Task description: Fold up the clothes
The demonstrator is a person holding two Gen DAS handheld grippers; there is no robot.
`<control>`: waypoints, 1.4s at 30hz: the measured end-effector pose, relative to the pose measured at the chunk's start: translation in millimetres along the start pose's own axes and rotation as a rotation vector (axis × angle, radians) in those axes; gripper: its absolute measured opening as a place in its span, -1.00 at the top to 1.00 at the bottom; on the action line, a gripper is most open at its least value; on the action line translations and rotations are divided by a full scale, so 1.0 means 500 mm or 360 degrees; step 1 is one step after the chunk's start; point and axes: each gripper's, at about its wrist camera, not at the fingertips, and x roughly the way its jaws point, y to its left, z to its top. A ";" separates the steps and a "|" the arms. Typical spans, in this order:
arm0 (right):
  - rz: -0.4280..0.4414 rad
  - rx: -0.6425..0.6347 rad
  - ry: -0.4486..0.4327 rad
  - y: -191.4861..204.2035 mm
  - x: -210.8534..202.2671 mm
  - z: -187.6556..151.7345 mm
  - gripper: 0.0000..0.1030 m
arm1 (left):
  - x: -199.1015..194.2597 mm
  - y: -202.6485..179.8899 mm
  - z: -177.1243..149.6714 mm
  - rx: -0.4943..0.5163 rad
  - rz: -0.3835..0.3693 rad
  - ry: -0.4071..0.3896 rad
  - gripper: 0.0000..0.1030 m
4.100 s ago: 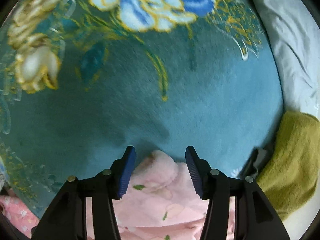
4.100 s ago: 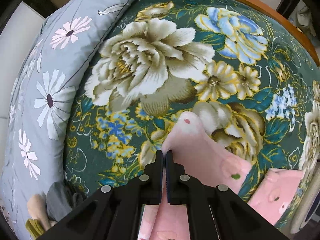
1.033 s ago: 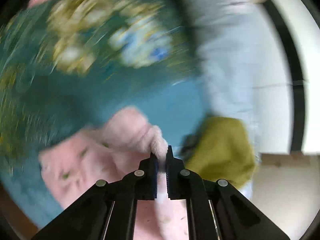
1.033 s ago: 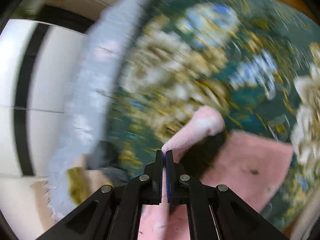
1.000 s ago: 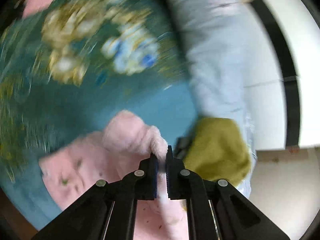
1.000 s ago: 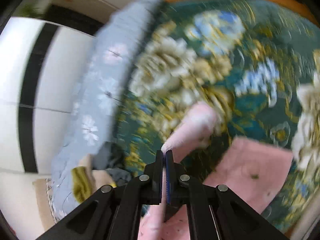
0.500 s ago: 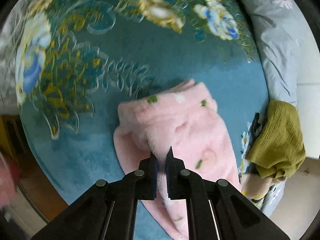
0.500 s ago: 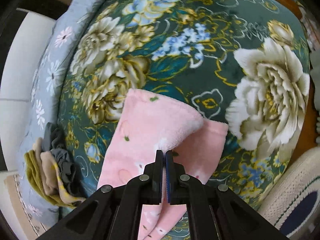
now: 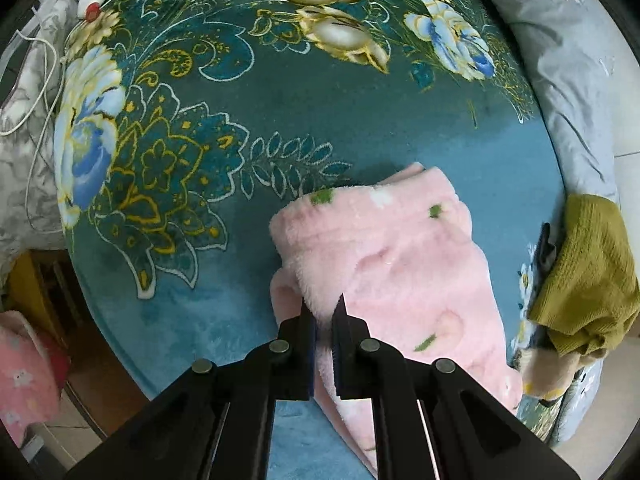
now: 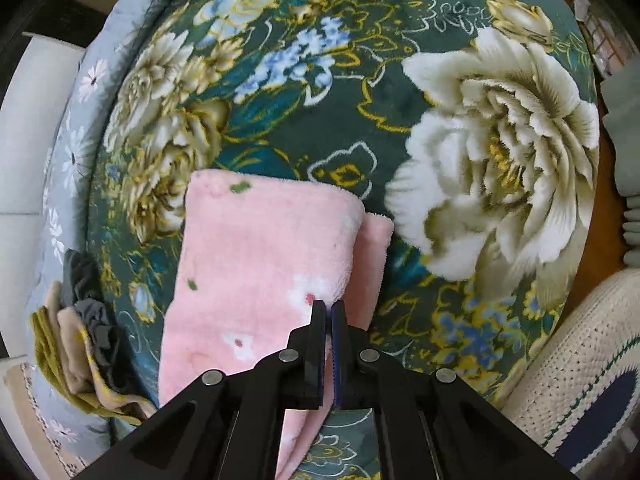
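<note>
A fluffy pink garment (image 9: 400, 256) with small green and white prints lies folded over on the teal flowered blanket (image 9: 224, 128). My left gripper (image 9: 323, 312) points steeply down and is shut on a pinch of its near left edge. In the right wrist view the same pink garment (image 10: 256, 256) shows a doubled layer, its folded end toward the top. My right gripper (image 10: 329, 310) is shut on the garment's right-hand edge, where a lower layer sticks out to the right.
An olive knitted garment (image 9: 588, 272) tops a small pile at the blanket's edge, seen again as a pile of clothes (image 10: 76, 340). A grey flowered pillow (image 9: 576, 80) borders the bed. A white crocheted cushion (image 10: 580, 360) lies at lower right. Wooden bed edge (image 10: 600, 184).
Both grippers swung down toward the blanket, carrying the pink garment's end over onto itself. The lifted cloth now lies flat and doubled; the grips have stayed shut.
</note>
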 end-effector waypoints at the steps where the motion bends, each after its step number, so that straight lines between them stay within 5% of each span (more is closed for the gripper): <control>1: -0.0002 -0.0001 0.0001 -0.001 0.002 0.002 0.95 | -0.002 -0.003 -0.001 0.0007 0.0003 -0.0001 0.88; 26: -0.0202 -0.0141 0.0069 0.031 0.051 0.009 0.88 | 0.061 0.021 0.010 0.0087 0.0039 0.0121 0.80; 30: -0.0162 -0.0191 0.0077 0.031 0.047 0.015 0.88 | 0.055 0.006 0.011 0.0136 0.0090 0.0121 0.75; 34: -0.0115 -0.0215 0.0078 0.020 0.040 0.026 0.88 | 0.046 0.003 0.007 0.0086 0.0165 0.0116 0.52; 39: 0.0004 -0.0134 0.0049 -0.010 0.026 0.043 0.85 | 0.031 -0.002 -0.005 -0.0018 0.0231 0.0088 0.48; 42: 0.0090 -0.0060 0.0039 -0.038 0.025 0.045 0.56 | 0.025 -0.007 -0.016 -0.0061 0.0273 0.0079 0.48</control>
